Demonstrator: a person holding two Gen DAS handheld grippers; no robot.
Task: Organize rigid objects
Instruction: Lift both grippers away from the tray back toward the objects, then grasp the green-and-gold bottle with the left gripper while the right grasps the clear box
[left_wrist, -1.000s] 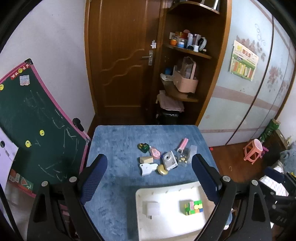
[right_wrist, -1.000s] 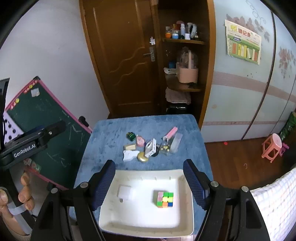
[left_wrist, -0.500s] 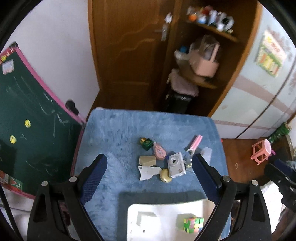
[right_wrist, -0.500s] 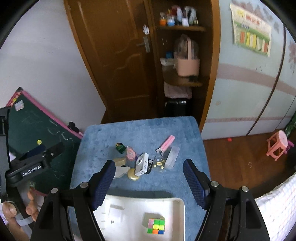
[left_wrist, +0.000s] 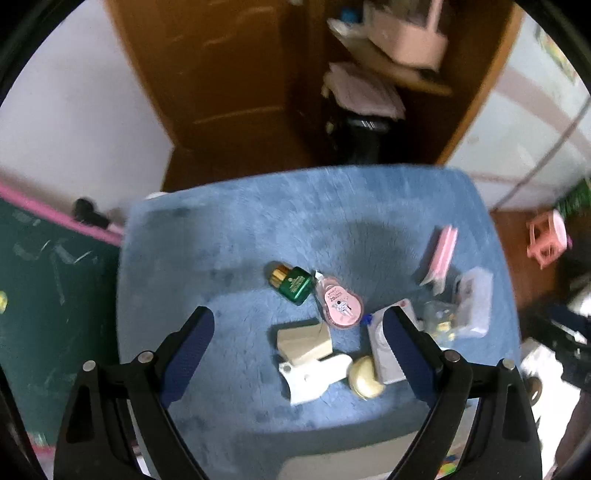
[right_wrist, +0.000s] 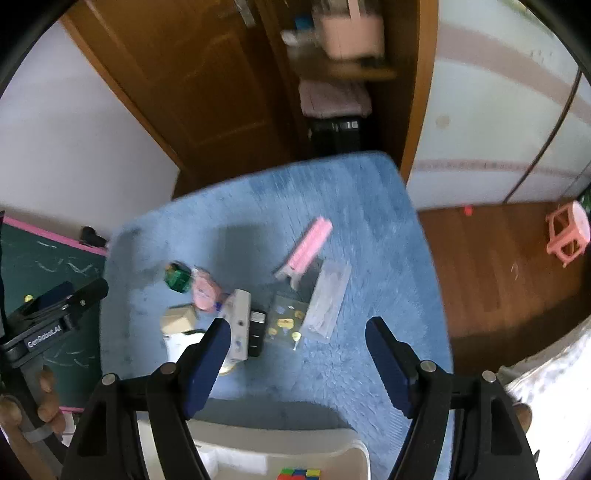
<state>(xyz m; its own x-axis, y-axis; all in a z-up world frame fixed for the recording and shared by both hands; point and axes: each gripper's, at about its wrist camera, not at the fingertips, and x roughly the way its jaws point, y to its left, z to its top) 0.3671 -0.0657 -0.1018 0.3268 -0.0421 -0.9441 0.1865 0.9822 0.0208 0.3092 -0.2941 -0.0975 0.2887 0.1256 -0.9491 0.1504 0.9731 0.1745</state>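
Readable text first: the pink tape dispenser (left_wrist: 340, 304) has "20" printed on its label, and in your right wrist view the body of your left gripper (right_wrist: 55, 321) reads "GenRobot.AI". Anything else is too blurry to read.

Compared with half a second ago, both your cameras have dropped closer and pushed forward over the blue mat (left_wrist: 229, 258). The clutter looks bigger, and the white tray (right_wrist: 347, 448) has slid almost out of the bottom of the right view, with just a strip of the colour cube (right_wrist: 299, 473) showing at the edge. In the left view the tray is basically gone.

Your left gripper (left_wrist: 298, 326) is spread wide and holding nothing. Between its fingers sit the beige block (left_wrist: 304, 341), the white plastic piece (left_wrist: 314, 373) and the yellowish round thing (left_wrist: 365, 376). The green bottle (left_wrist: 291, 284) and the tape dispenser lie just ahead of the tips. The silver camera (left_wrist: 386, 347) is right against the inside of the right-hand finger, partly hidden behind it.

Your right gripper (right_wrist: 298, 332) is also wide open and empty. The sticker sheet (right_wrist: 286, 321) and clear case (right_wrist: 328, 301) lie between the tips, the pink comb (right_wrist: 306, 249) is further ahead, and the silver camera touches the left-hand fingertip in the picture.
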